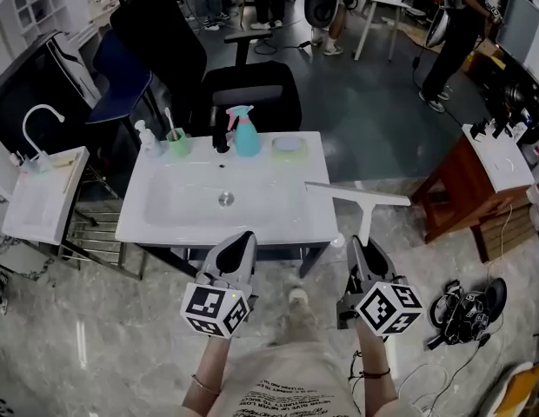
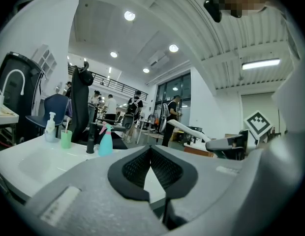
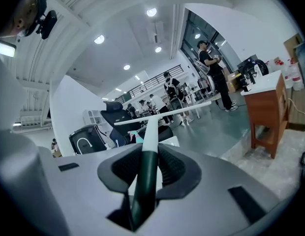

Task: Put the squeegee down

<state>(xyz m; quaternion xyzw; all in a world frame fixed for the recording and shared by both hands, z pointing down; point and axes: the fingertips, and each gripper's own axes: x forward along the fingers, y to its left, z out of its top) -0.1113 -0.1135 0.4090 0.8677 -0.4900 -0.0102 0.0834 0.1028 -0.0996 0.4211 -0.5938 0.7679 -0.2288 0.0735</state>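
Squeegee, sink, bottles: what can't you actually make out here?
Squeegee handle's end: right gripper view, buried between the right gripper's jaws.
Spray bottle label: head view, too small.
Sink front rim, partly: head view, behind left gripper.

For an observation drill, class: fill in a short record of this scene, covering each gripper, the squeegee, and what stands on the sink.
Right gripper: shut on the squeegee's handle
Left gripper: shut, nothing between its jaws
Squeegee: held in the air at the sink's right front corner, not yet put down
Sink: white, on a stand
Sink's back rim: spray bottle, cup
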